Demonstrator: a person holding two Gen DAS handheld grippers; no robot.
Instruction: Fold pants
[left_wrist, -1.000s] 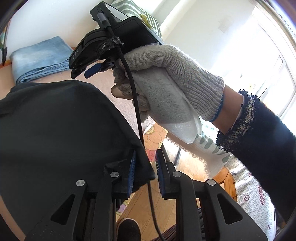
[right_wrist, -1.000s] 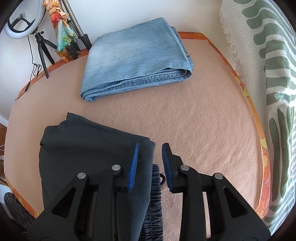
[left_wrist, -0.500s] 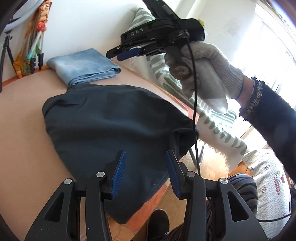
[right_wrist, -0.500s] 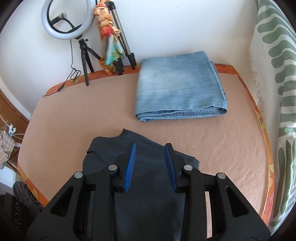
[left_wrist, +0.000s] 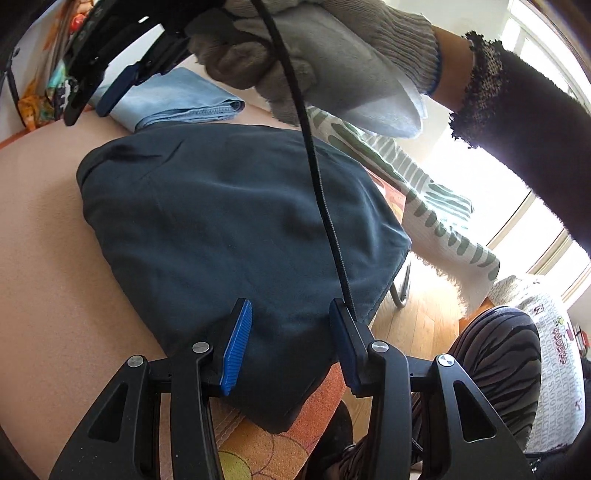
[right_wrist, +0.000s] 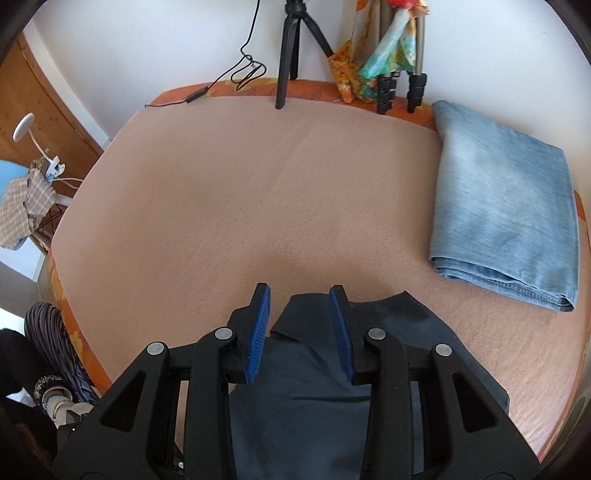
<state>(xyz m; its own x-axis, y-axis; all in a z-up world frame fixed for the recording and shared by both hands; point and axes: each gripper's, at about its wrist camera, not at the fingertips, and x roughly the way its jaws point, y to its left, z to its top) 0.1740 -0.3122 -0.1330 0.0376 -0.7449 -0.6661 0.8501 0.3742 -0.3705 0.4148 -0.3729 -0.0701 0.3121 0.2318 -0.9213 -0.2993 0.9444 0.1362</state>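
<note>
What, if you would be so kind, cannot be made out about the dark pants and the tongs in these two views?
- Right wrist view: the near part of the dark pants lies behind the right tongs and the bottom edge.
- Left wrist view: the pants' near hem is behind the left tongs.
- Left wrist view: the right tongs' tips run off the left edge.

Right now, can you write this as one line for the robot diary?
task: fold pants | left gripper: open, over dark pants | right gripper: open | folded jeans: aside
</note>
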